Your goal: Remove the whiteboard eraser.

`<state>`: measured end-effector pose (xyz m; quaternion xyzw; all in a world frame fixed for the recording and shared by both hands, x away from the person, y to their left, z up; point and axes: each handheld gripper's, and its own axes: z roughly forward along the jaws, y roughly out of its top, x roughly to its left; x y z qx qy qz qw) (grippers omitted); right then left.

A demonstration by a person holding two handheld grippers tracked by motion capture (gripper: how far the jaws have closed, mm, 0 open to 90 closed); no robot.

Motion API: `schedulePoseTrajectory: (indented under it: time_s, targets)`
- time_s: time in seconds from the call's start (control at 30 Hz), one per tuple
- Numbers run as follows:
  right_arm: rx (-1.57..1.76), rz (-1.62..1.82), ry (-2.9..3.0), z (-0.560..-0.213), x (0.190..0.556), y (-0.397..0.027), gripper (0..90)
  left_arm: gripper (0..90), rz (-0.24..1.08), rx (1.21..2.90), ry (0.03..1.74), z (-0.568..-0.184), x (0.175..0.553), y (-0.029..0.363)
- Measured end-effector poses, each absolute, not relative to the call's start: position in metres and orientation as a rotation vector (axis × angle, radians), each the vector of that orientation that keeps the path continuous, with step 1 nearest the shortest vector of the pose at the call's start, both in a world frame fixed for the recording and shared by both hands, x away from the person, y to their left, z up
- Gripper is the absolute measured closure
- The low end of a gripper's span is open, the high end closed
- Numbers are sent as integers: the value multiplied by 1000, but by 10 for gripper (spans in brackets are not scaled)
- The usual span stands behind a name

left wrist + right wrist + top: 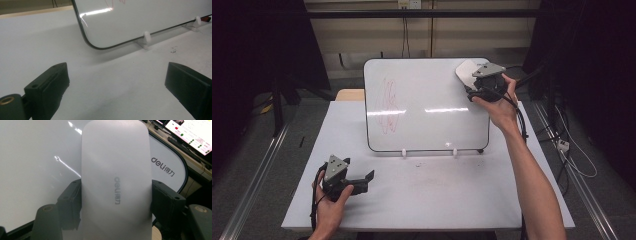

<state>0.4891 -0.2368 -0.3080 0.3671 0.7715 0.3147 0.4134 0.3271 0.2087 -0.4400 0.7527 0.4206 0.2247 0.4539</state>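
A white board [427, 105] leans back on two white feet [403, 152] in the middle of the white table [437, 195]. Red scribble [388, 105] marks its left part. At the board's top right corner my right gripper [472, 80] is shut on a white oblong eraser [467, 70]. In the right gripper view both black jaws press the eraser's [116, 157] sides, with the board [32, 170] behind it. Near the table's front left my left gripper [371, 179] rests low and open. Its jaws [117, 80] stand wide apart over bare table, pointing at the board's lower left corner [150, 17].
Small dark specks [173, 50] lie on the table in front of the board. A lit monitor [190, 135] stands behind the board's top right corner. Cables [572, 150] hang off the table's right side, and metal rails [257, 175] run along the floor.
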Motion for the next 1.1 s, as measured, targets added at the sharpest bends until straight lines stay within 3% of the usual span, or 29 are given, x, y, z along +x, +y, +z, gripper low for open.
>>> schedulePoseTrajectory:
  time_s: [0.57,1.1]
  targets:
    - [988,946,1931,-307,483,-247,318,52,553,1848,1053,-441,327,212]
    - [949,1055,1903,-309,463,-230,317,52,557,1833,1060,-439,326,215]
